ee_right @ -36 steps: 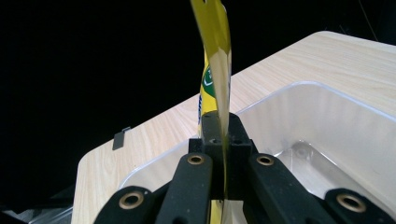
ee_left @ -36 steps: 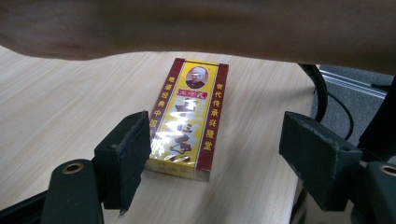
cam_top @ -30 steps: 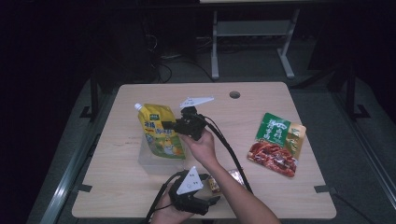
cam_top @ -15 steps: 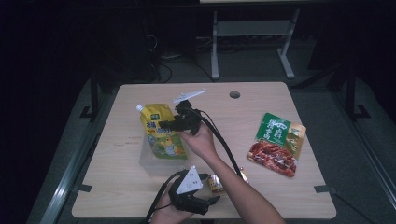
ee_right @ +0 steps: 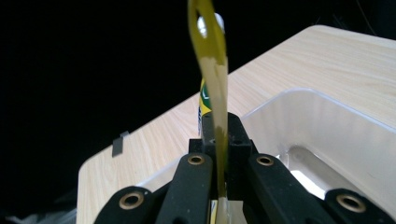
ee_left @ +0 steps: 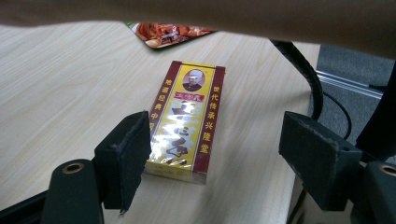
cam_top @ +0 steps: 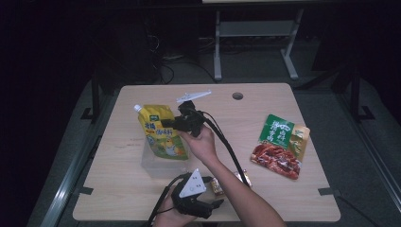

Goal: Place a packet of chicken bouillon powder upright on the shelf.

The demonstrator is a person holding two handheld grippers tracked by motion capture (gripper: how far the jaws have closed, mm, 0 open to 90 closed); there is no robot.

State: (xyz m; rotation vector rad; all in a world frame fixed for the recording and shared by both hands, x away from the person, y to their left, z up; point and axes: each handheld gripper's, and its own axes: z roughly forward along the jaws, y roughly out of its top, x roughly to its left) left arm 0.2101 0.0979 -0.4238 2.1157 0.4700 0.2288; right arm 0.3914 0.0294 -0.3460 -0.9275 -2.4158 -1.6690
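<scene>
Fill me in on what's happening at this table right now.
A person works with a two-jaw gripper in each hand. The right gripper is shut on the edge of a yellow spouted pouch, holding it over a clear plastic bin. The left gripper rests open near the table's front edge, its jaws on either side of a red and yellow box without touching it. A green and red snack packet lies on the wooden table.
</scene>
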